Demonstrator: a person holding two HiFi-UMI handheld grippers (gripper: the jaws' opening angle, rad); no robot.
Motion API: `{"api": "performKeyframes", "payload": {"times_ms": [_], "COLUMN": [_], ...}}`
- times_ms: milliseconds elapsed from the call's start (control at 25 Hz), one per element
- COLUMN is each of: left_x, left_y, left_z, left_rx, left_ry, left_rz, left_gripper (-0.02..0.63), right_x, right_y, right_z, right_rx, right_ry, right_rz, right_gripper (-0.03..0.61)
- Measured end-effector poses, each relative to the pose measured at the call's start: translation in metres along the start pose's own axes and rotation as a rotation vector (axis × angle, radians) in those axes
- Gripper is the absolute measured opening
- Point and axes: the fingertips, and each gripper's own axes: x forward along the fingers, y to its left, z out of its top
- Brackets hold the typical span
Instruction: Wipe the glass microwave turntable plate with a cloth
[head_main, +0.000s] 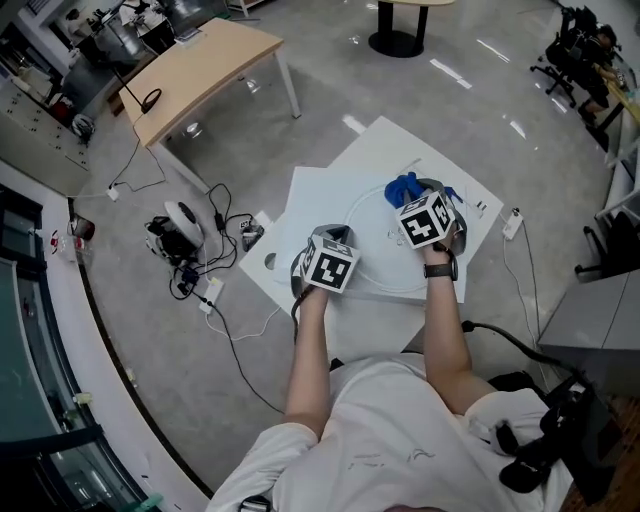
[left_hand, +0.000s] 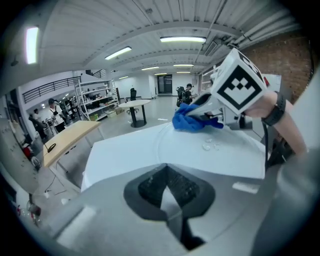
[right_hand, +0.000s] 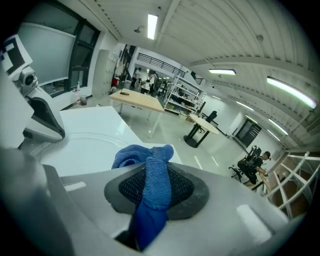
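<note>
The glass plate lies flat on a white surface just in front of the person, its round rim showing as a faint ring against the white. The left gripper sits at the plate's near left edge; in the left gripper view its tongs are pressed almost together, with a pale sliver of the plate's rim pinched between the dark pads. The right gripper is over the far side of the plate, well apart from the left one. Its tongs are clamped on a blue cloth. One fold of the cloth runs up between the pads, and the rest bunches out ahead of them, down on the glass near the far rim. In the left gripper view a few small water drops sit on the plate, on the near side of the cloth. The person's right wrist carries a dark watch, and both forearms reach forward from a white shirt. On the grey floor to the left of the white surface lie a cable reel and a tangle of black and white cables. Farther off stands a wooden desk, and beyond it a round table on a dark foot.
</note>
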Motion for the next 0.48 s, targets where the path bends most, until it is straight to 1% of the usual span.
{"api": "performKeyframes", "payload": {"times_ms": [80,160,360,480], "left_x": [-0.001,-0.001,-0.004,-0.005], "left_y": [0.002,0.002,0.006,0.007], "left_z": [0.000,0.002,0.005,0.007], "left_rx": [-0.005,-0.007,-0.034,-0.055], "left_ry": [-0.001,-0.004,-0.011,-0.014], "left_rz": [-0.005,-0.004,-0.004,-0.015], "left_gripper": [0.002,0.002,0.002,0.002], "right_x": [-0.010,-0.023,-0.056,-0.072], "right_y": [-0.020,-0.034,-0.040,-0.031], "right_z": [-0.018,-0.036,-0.070,-0.087], "right_rx": [0.017,0.018,0.045,0.105], "right_ry": [0.027,0.053,0.084,0.108], "right_rz": [-0.027,-0.025,0.073,0.157], "right_gripper": [0.091,0.091,0.089,0.089]}}
